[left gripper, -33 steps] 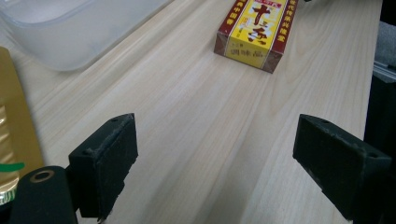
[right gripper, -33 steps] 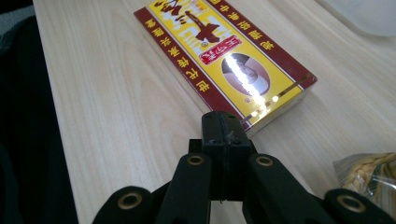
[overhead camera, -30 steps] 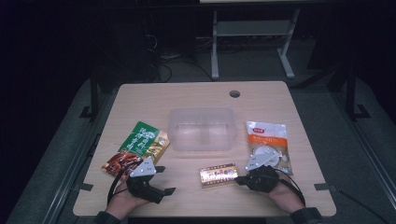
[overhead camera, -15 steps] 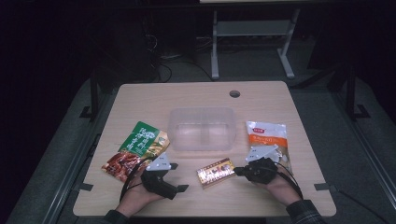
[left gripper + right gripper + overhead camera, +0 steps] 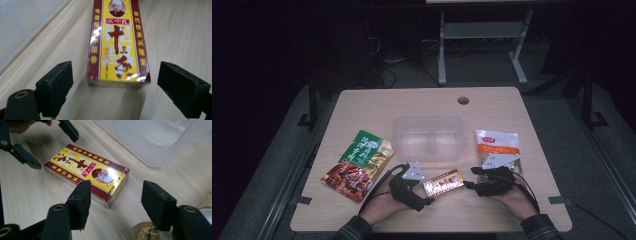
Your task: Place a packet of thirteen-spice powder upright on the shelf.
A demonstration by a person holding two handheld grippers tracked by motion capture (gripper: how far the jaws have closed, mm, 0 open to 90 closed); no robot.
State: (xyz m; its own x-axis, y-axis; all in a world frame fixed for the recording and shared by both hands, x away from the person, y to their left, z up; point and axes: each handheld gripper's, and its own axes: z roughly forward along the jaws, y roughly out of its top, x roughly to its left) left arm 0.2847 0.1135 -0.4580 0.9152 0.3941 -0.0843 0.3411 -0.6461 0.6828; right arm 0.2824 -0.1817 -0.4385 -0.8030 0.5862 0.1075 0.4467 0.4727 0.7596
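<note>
Plainly, box (image 5: 117,42) label – yellow, maroon-bordered, Chinese characters.

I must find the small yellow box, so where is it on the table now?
In the high view the box lies flat near the table's front edge, between the left tongs and the right tongs, just in front of the clear tub.

Bench (image 5: 362,102): clear tub (image 5: 428,137) centre; green-red packet (image 5: 358,164) left; white-orange packet (image 5: 498,145) right; yellow box (image 5: 443,183) between left claw (image 5: 430,200) and right claw (image 5: 468,178).

"十三香" and "世代传承兴隆堂" on the yellow spice box (image 5: 117,45)
</note>
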